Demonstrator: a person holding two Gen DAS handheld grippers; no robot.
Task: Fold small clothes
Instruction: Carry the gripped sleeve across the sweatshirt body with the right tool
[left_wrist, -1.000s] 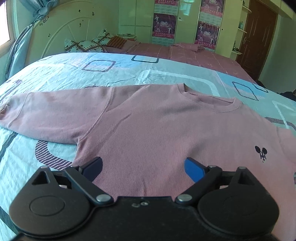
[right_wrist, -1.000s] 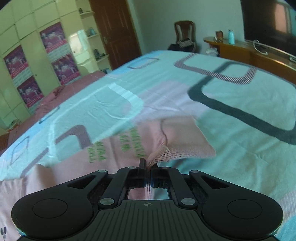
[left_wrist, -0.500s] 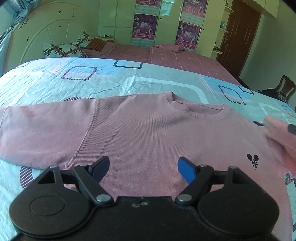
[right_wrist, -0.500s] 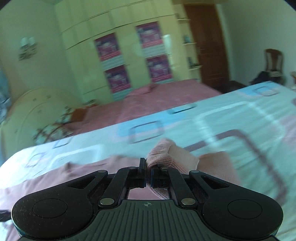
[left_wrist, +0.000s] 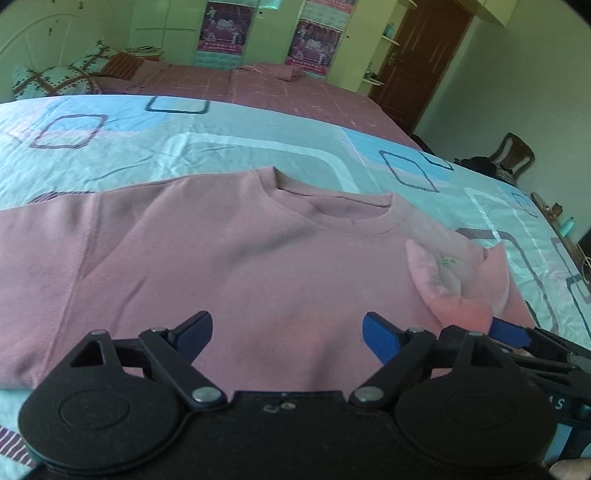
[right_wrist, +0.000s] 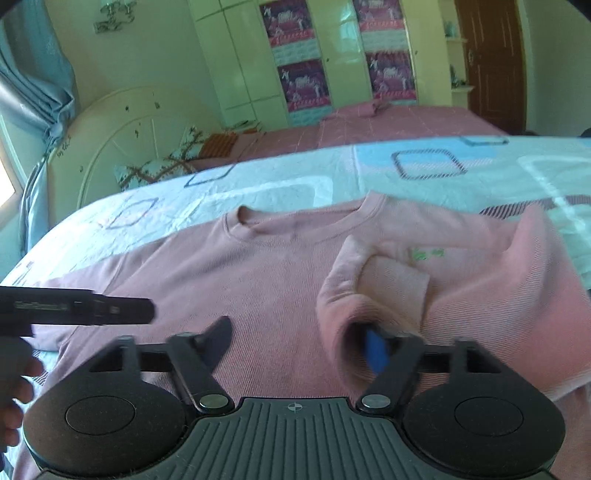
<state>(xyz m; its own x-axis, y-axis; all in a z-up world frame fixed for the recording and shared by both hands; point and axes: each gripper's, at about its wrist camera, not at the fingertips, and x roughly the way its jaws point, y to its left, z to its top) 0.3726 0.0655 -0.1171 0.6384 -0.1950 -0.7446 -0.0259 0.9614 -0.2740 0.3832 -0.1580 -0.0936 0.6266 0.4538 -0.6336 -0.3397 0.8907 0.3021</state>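
Observation:
A pink sweatshirt (left_wrist: 240, 266) lies flat, front up, on the bed; it also shows in the right wrist view (right_wrist: 236, 280). Its right sleeve (left_wrist: 454, 280) is folded over onto the chest, cuff bunched (right_wrist: 373, 291). My left gripper (left_wrist: 286, 330) is open and empty, hovering over the lower chest. My right gripper (right_wrist: 299, 343) is open; the sleeve cuff drapes over its right finger (right_wrist: 375, 349). The right gripper's finger (left_wrist: 509, 330) shows at the cuff in the left wrist view. The left sleeve (left_wrist: 37, 240) lies spread out to the left.
The bed has a light blue patterned cover (left_wrist: 221, 147) and a white headboard (right_wrist: 122, 136). A second bed with a pink cover (left_wrist: 280, 92) stands behind, before green wardrobes (right_wrist: 314, 55). A chair (left_wrist: 513, 155) stands at the right. The left gripper's body (right_wrist: 74, 306) shows at left.
My right gripper carried the right sleeve cuff over onto the chest and opened, releasing it. My left gripper stayed open and shifted a little to the right over the shirt.

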